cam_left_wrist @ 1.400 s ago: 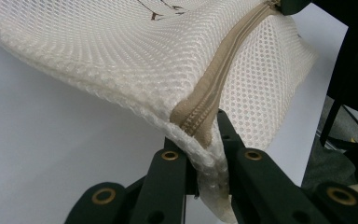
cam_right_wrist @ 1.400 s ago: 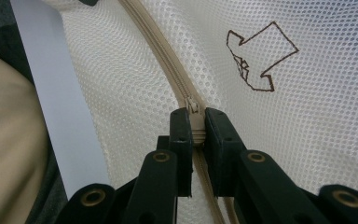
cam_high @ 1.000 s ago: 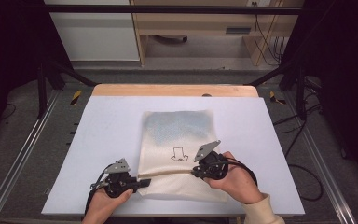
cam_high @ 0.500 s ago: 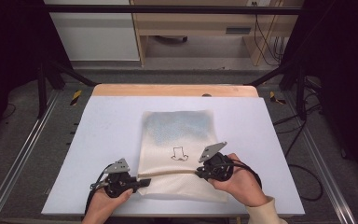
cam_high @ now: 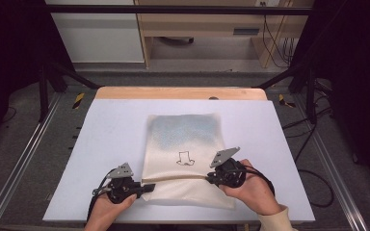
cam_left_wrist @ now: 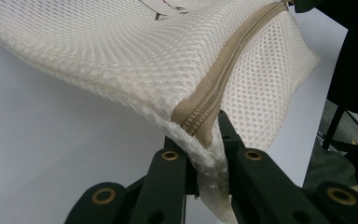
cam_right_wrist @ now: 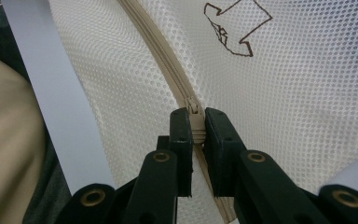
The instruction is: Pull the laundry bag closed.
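- A cream mesh laundry bag (cam_high: 185,159) with a beige zip and a small brown drawing of a hat on it lies on the white tabletop (cam_high: 111,130), its near end towards the person.
- The left claw (cam_high: 147,186) is clamped shut on the bag's near left corner, right at the end of the beige zip (cam_left_wrist: 223,74); in the left gripper view the mesh is pinched tight between the two black jaws and lifted off the tabletop.
- The right claw (cam_high: 211,177) is closed on the zip's slider (cam_right_wrist: 196,119) near the bag's right edge, just to the right of the brown hat drawing (cam_high: 185,158).
- Between the two claws the zip runs as a raised ridge across the bag's near part.
- Compared with a second ago, the right claw sits a little nearer the bag's right edge and slightly closer to the person; the shift is small.
- The left claw is in the same spot at the bag's corner as before, and the bag's far end has not moved on the tabletop.
- Both grips look unchanged.
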Available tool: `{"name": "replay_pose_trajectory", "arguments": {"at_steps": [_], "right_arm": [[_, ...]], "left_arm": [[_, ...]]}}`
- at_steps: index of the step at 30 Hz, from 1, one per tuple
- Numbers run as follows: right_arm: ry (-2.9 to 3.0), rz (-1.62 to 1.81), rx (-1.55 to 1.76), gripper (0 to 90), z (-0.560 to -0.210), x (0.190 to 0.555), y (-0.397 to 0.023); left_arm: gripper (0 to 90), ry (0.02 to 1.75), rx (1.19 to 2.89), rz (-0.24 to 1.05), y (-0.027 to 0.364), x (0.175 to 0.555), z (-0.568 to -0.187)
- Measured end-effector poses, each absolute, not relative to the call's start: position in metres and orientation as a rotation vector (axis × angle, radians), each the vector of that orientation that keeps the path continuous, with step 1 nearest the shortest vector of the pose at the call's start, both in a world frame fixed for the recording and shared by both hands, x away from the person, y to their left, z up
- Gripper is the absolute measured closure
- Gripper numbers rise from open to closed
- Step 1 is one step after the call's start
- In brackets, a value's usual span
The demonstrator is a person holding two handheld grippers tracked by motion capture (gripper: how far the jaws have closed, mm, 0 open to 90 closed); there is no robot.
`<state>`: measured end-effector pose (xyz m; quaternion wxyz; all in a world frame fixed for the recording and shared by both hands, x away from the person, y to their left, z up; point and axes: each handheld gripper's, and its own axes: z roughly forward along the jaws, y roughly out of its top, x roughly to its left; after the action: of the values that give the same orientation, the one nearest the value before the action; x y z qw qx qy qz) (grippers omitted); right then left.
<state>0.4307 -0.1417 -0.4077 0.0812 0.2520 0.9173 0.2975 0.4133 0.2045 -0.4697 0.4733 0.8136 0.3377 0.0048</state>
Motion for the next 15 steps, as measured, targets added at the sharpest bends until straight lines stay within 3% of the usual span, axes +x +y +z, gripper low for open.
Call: {"name": "replay_pose_trajectory", "arguments": {"at_steps": [15], "right_arm": [[2.729, 0.899, 0.782, 82.0, -0.4083, 0.4282, -0.1515]], "left_arm": [[84.6, 0.829, 1.988, 0.023, 0.2074, 0.4141, -0.4678]]}}
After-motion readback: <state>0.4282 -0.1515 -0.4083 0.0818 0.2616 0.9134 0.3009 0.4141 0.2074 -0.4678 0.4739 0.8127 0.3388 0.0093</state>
